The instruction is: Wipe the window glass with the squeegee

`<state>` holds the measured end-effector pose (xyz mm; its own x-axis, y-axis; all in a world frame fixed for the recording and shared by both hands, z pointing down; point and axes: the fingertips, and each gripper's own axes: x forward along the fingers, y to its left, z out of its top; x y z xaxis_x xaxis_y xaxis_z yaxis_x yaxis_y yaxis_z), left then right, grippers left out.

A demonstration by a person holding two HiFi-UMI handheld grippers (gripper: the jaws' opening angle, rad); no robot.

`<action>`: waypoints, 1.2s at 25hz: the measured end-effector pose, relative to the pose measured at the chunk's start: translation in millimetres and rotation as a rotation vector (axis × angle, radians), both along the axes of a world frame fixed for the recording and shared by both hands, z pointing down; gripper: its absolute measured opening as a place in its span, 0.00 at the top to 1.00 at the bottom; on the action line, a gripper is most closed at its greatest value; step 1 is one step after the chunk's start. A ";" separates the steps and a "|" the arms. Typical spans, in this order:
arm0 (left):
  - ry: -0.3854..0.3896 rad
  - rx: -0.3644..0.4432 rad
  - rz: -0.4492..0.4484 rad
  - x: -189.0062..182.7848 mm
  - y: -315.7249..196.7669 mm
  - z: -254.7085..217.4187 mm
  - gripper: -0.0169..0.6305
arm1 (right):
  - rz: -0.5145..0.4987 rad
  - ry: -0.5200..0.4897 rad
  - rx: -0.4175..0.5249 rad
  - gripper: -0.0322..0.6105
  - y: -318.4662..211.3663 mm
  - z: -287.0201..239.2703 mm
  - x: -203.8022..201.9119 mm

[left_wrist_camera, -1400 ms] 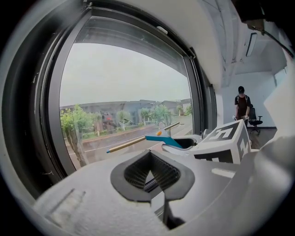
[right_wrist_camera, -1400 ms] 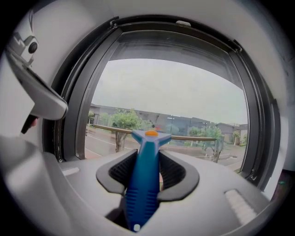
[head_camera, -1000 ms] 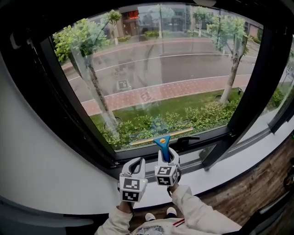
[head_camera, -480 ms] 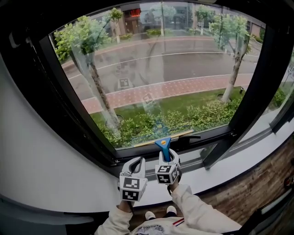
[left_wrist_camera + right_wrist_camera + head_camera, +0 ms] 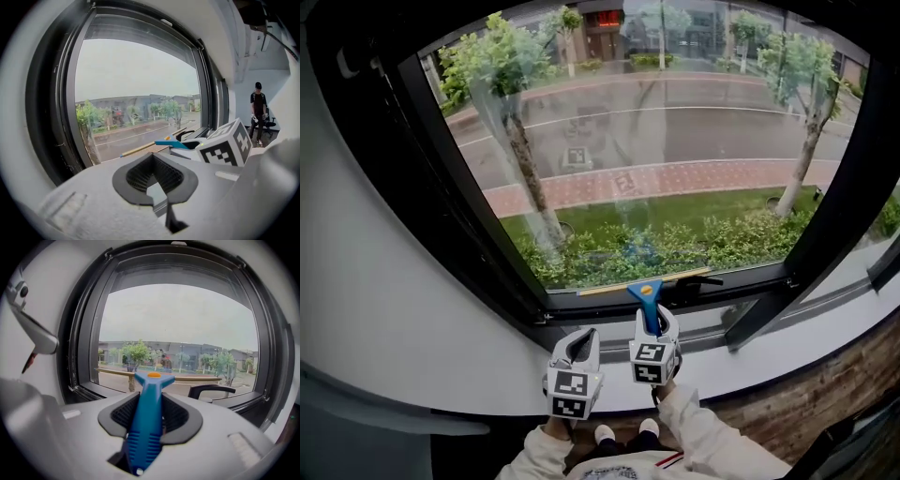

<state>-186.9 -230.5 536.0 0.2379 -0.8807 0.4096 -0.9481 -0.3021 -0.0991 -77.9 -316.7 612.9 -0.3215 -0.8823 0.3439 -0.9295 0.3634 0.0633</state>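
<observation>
The squeegee is held upright at the bottom edge of the window glass, near the middle of the pane's width. Its blue handle is pinched between the jaws of the right gripper. In the right gripper view the handle is seen running up through the black pads, with the ribbed lower end below them and the widened head with an orange dot above. The yellowish blade is laid along the lowest strip of glass, just above the dark window frame, and is tilted slightly, with its right end higher. A black window lever is seen just to the right of the handle's head.

The left gripper is held just beside the right one, on its left and a little lower, apart from the squeegee. In the left gripper view its jaws are shown pressed together at the tips, and nothing is gripped in the hollow between them. The squeegee's blue head and the right gripper's marker cube are seen beyond it to the right.

Both grippers are positioned over the white sill. White sleeves are visible at the bottom of the head view. A road, trees and a hedge are seen through the glass. A person is seen standing far off to the right in the left gripper view.
</observation>
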 end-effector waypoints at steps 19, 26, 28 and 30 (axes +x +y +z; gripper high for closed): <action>0.033 0.339 0.042 -67.1 44.5 -156.6 0.97 | 0.093 -0.174 0.498 0.72 20.3 -321.4 -44.3; -0.032 0.528 0.058 -81.6 38.5 -282.6 0.98 | 0.102 -0.214 0.694 0.72 21.6 -481.9 -73.1; -0.037 0.580 0.054 -84.8 37.1 -315.4 0.98 | 0.107 -0.212 0.723 0.72 15.2 -513.3 -81.0; -0.041 0.623 0.049 -86.0 38.0 -337.6 0.97 | 0.098 -0.203 0.733 0.72 4.9 -534.7 -90.1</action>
<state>-272.9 -192.4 198.4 0.2791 -0.9456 -0.1674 -0.9262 -0.2190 -0.3068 -168.1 -311.8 78.1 -0.2242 -0.8899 -0.3973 -0.9745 0.2096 0.0806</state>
